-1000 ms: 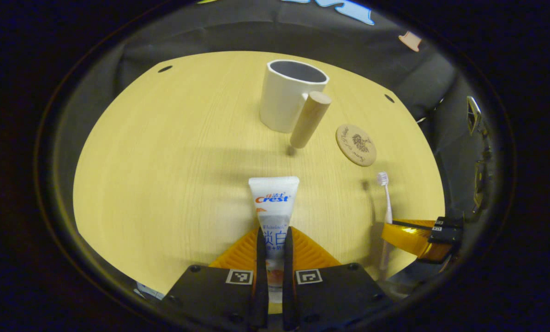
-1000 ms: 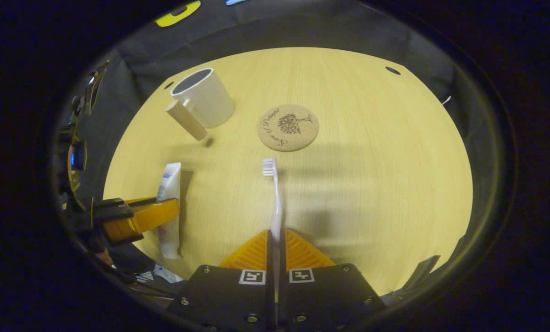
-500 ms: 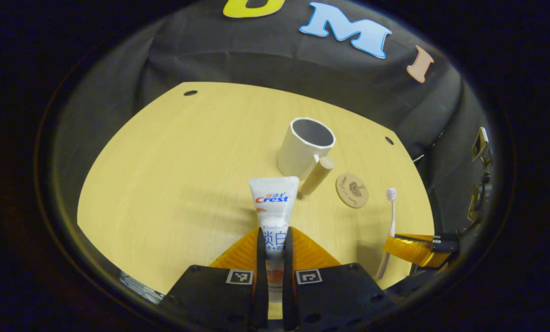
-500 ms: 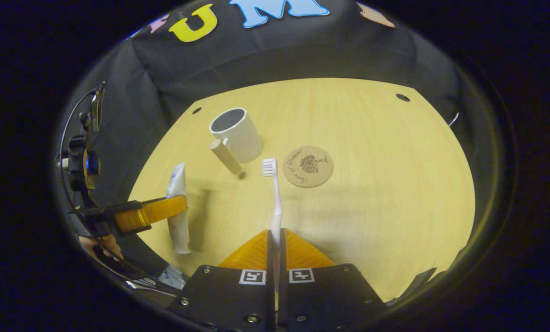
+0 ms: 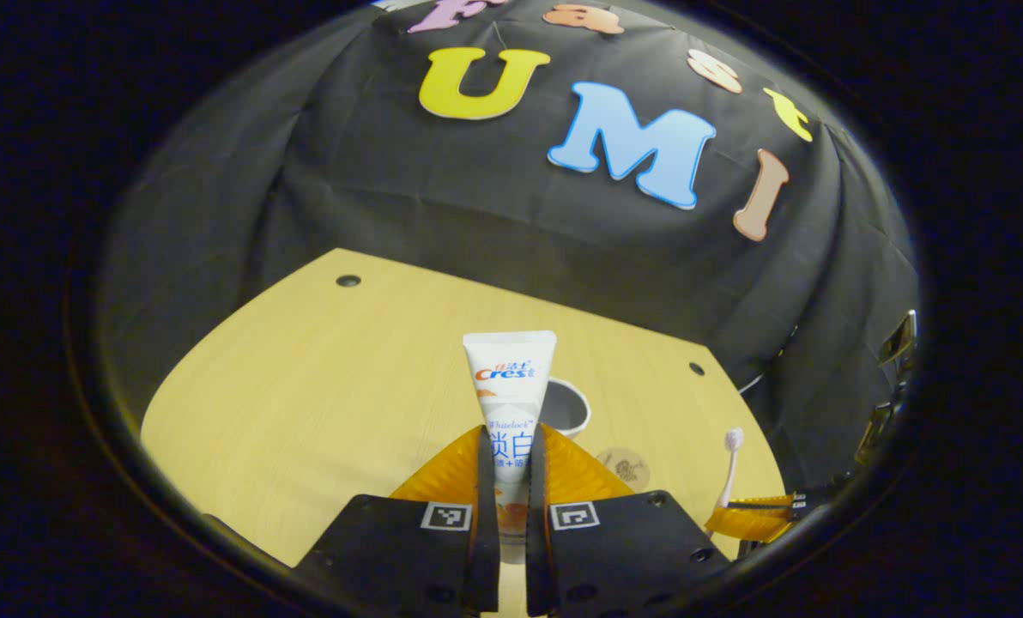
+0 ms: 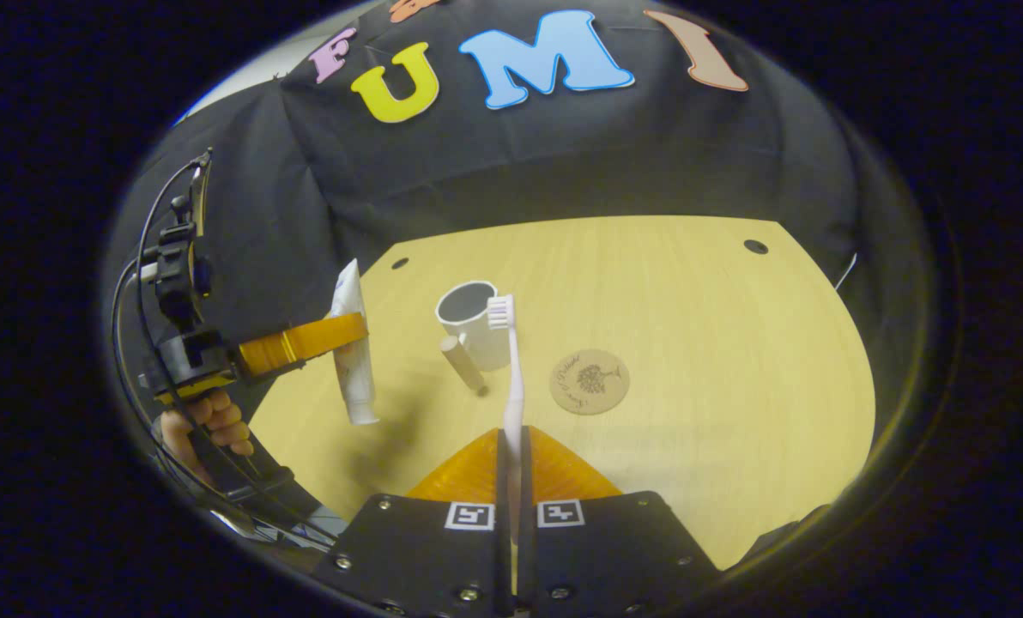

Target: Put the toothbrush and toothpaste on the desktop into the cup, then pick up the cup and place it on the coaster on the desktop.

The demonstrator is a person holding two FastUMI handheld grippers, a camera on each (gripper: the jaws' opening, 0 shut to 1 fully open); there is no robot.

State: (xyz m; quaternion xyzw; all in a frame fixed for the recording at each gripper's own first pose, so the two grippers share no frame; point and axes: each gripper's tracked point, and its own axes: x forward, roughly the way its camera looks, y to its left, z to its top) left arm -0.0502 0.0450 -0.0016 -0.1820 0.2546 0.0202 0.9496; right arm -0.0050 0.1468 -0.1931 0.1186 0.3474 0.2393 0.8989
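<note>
While both jaws clamp, toothpaste (image 5: pixel 509 395) and toothbrush (image 6: pixel 511 378) point forward (bristles leading).

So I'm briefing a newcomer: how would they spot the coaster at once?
Start at the pale wooden desktop, then find the white cup with a wooden handle. Just right of it lies the round cork coaster, the only flat disc, printed with a dark tree.

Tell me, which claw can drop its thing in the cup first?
Probably the left claw. It holds the toothpaste lifted beside the cup, on the cup's own side of the desk. The right claw grips the toothbrush, but the coaster lies nearer it.
</note>
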